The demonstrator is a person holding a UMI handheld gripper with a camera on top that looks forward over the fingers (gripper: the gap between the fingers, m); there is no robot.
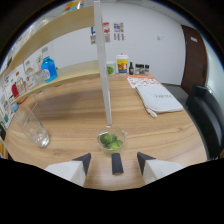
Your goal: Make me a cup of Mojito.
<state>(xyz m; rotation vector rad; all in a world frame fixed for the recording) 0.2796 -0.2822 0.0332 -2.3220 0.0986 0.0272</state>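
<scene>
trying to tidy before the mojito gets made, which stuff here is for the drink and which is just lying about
For the drink:
bowl of limes, just ahead of the open hand-held gripper
glass

Lying about, probably:
white cloth
blue bottle
yellow-labelled tub
small dark bottles (contents unclear, could be ingredients)
white pole

The bottles and jars [131,67] at the wooden table's [75,117] far edge are too small to identify, as is the print on the wall papers [113,31] beyond
</scene>
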